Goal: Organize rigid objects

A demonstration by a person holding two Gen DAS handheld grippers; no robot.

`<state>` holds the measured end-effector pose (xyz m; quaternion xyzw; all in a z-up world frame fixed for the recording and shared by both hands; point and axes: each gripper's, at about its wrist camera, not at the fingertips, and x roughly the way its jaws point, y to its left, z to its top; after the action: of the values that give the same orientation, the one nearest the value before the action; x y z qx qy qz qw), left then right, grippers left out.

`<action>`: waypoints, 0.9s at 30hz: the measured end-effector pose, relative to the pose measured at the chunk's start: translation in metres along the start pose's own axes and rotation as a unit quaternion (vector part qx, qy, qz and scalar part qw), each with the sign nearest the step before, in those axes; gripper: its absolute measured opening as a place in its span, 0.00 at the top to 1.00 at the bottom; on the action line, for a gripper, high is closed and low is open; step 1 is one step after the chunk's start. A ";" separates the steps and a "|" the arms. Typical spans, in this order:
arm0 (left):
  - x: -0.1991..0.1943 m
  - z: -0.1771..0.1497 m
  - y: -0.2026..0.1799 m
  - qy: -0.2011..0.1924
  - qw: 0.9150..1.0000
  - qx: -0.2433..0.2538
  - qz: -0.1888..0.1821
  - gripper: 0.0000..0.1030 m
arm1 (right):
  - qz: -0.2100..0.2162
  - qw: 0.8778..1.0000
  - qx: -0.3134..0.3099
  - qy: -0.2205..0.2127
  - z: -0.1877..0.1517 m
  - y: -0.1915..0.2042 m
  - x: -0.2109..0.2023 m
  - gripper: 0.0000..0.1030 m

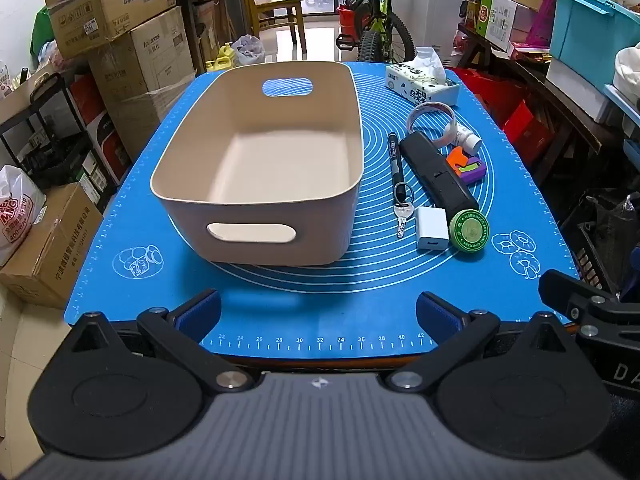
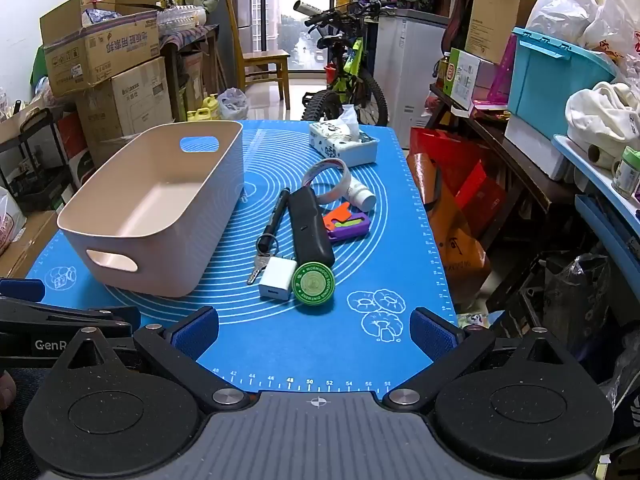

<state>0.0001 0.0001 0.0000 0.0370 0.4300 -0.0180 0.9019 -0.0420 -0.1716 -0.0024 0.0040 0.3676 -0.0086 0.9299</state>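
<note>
Blue baking mat [image 1: 280, 316] covers the counter. Beige bin [image 1: 260, 160] sits on the left half of it, empty, long axis running from near edge to far edge, handle cutouts in both short walls.

Loose items lie in a cluster right of the bin, toward the right edge. Black marker pen [image 1: 394, 160] lies lengthwise just beside the bin's right wall; a key ring with a silver key [image 1: 402, 216] sits at its near end. White charger cube [image 1: 431, 227] is just right of the key, and the green round tin [image 1: 469, 229] is touching or nearly touching the cube on its right. Black remote-like bar [image 1: 436, 172] lies diagonally, its near end at the tin. Orange, green and purple toy [image 1: 468, 165] is right of the bar. White ring band [image 1: 432, 120] is at the bar's far end, with a small white bottle [image 1: 466, 136] lying beside it. Tissue pack [image 1: 422, 84] is at the far right corner.

Left claw [image 1: 318, 312] hovers over the near edge, in front of the bin, jaws spread wide, nothing between them. Right claw [image 2: 314, 330] hovers over the near edge in front of the item cluster, also spread wide and holding nothing. Each claw shows in the other's view, at the frame side.
</note>
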 end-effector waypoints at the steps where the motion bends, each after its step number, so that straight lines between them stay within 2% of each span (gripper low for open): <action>1: 0.000 0.000 0.000 0.000 1.000 0.000 0.000 0.01 | 0.003 1.000 0.003 0.001 0.000 0.000 0.000 0.02; 27: 0.000 0.000 0.000 0.001 1.000 0.001 0.000 0.01 | 0.001 1.000 0.002 -0.002 0.000 -0.001 -0.001 0.02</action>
<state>0.0003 -0.0002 -0.0001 0.0386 0.4311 -0.0181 0.9013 -0.0428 -0.1727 -0.0013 0.0065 0.3659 -0.0085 0.9306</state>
